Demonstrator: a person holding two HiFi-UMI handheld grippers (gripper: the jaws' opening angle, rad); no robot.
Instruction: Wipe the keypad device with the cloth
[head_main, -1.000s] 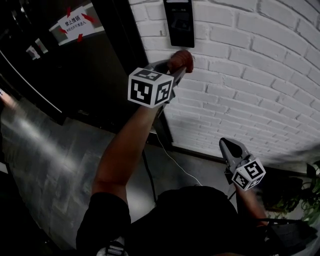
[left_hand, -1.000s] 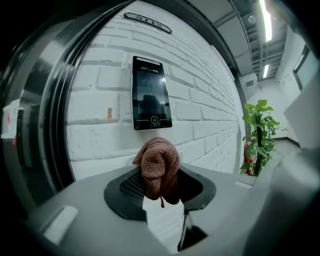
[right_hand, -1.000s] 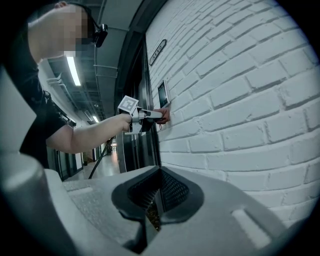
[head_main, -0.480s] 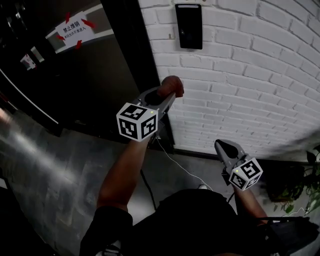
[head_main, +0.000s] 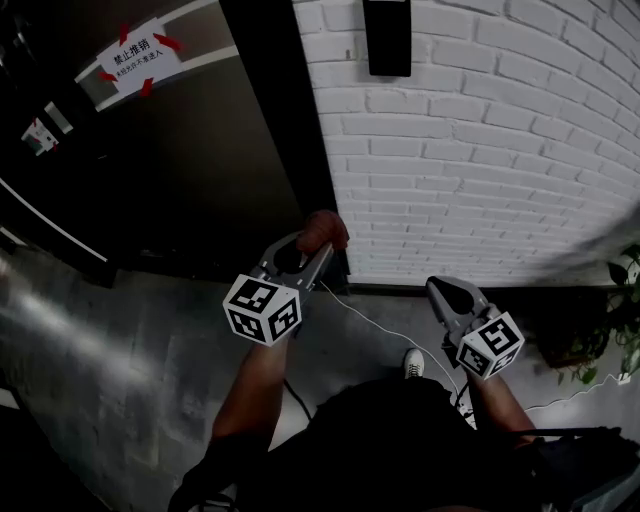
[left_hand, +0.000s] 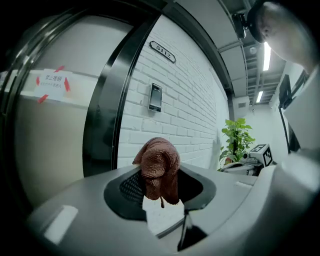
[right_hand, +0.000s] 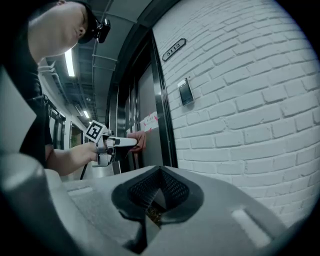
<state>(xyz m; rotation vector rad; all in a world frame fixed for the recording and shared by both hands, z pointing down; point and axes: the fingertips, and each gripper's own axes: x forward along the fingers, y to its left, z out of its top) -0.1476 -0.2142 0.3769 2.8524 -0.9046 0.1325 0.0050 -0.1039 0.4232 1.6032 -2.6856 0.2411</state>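
A bunched brown terry cloth (head_main: 322, 230) is held clamped in the left gripper (head_main: 316, 248). The right gripper (head_main: 446, 292) is closed on nothing. The black rectangular wall-mounted keypad device (head_main: 388, 36) is seen well above both grippers, apart from the cloth, on a white brick wall (head_main: 490, 160).

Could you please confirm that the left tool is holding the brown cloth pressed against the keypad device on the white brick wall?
Not quite. The left tool does hold the brown cloth, but the cloth is not pressed against the keypad device on the white brick wall. It is held in the air well below the device, not touching it. The head view shows the gap.
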